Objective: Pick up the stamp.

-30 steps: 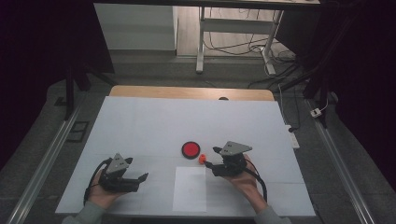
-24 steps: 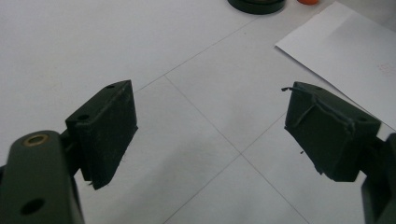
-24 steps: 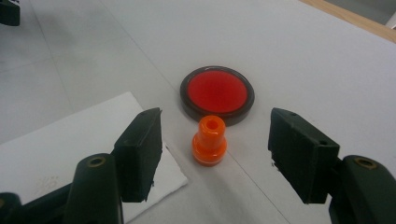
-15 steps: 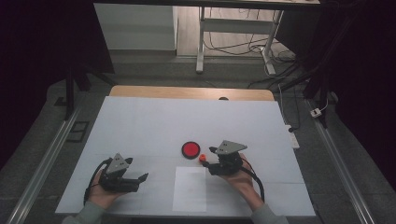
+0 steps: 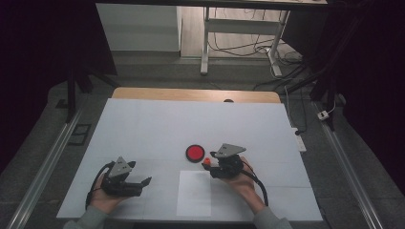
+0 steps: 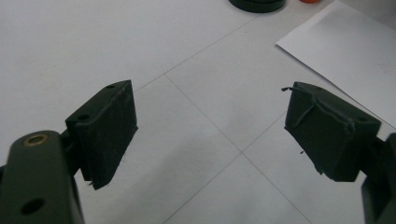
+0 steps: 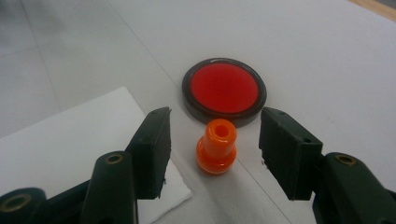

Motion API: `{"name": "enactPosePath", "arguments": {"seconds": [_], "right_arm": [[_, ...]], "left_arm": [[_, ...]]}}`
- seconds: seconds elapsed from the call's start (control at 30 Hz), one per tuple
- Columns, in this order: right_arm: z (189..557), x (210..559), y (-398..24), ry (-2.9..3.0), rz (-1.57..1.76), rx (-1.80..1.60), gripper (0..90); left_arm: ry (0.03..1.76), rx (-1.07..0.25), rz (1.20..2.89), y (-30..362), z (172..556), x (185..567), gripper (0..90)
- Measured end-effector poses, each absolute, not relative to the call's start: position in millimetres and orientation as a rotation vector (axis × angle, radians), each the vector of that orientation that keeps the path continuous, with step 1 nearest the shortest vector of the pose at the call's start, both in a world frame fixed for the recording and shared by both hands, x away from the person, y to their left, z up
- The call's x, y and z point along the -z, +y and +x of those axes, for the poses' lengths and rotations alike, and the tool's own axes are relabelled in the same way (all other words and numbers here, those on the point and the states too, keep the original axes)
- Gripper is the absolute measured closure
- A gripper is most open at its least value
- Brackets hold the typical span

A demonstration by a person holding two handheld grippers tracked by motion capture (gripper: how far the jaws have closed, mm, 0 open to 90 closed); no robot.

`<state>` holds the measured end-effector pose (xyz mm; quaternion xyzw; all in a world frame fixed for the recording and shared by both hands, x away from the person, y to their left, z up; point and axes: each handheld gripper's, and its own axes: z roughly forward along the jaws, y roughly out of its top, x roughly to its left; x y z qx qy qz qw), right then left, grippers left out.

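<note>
Though the orange stamp [image 7: 216,146] stands plainly between the pads of the right gripper [image 7: 215,149], a gap shows on either side of it, so the jaws, which have just been closing, are apart and press on nothing. Seen from above, that stamp [image 5: 207,162] is little more than an orange speck, half lost against the right gripper [image 5: 210,165], and its shape cannot be made out there. It stands upright on the white table [image 5: 157,124], just beside the red ink pad [image 7: 223,90], on the side nearer the person; whether the two touch cannot be told. A sheet of white paper [image 5: 194,192] lies near the ink pad, further toward the person; faint marks near its middle are too pale to read. In the right gripper view the paper [image 7: 70,144] is partly covered by one jaw and cut off at the edge. The left gripper [image 6: 212,135] has its jaws wide apart over bare table, well apart from the ink pad [image 6: 256,4], whose dark rim is cut off at the top of that view. From above, the left gripper [image 5: 143,182] rests in the person's hand. No brand, label or legible writing shows anywhere.
</note>
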<state>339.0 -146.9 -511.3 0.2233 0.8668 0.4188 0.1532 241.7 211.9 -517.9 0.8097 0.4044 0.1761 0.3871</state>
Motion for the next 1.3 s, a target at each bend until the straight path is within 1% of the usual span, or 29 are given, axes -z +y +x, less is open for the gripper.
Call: {"name": "enactPosePath", "arguments": {"seconds": [0.1,0.27,0.37,0.47,0.77,0.8,0.83,0.87,0.97,1.3], "right_arm": [[340.1,512.6,-146.1,2.489,0.644,-1.195,45.2],[343.0,516.5,-143.7,2.493,0.661,-1.176,50.8],[343.7,518.3,-142.2,2.493,0.658,-1.164,52.6],[344.8,520.0,-140.0,2.489,0.654,-1.166,56.8],[346.2,522.1,-138.0,2.492,0.654,-1.146,63.3],[346.3,522.5,-137.5,2.498,0.649,-1.139,65.3],[346.3,522.5,-137.5,2.498,0.649,-1.139,65.3],[346.7,522.9,-137.4,2.498,0.644,-1.140,68.1],[346.9,523.3,-137.3,2.501,0.640,-1.141,70.7],[347.0,520.5,-139.3,2.490,0.654,-1.174,72.2]], "left_arm": [[1.029,-0.450,2.060,211.7,241.5,517.8,16.8],[1.029,-0.450,2.063,211.2,241.9,518.0,16.8],[1.026,-0.450,2.063,211.3,241.6,517.8,16.8],[1.027,-0.450,2.062,211.7,241.8,517.9,16.8],[1.027,-0.453,2.062,211.9,241.4,517.9,16.8],[1.026,-0.453,2.063,211.9,241.3,517.9,16.8],[1.025,-0.452,2.064,211.9,241.3,517.8,16.8],[1.024,-0.453,2.065,211.9,241.2,517.7,16.8],[1.023,-0.454,2.063,212.0,241.0,517.6,16.8],[1.021,-0.454,2.062,212.1,240.7,517.3,16.8]]}}
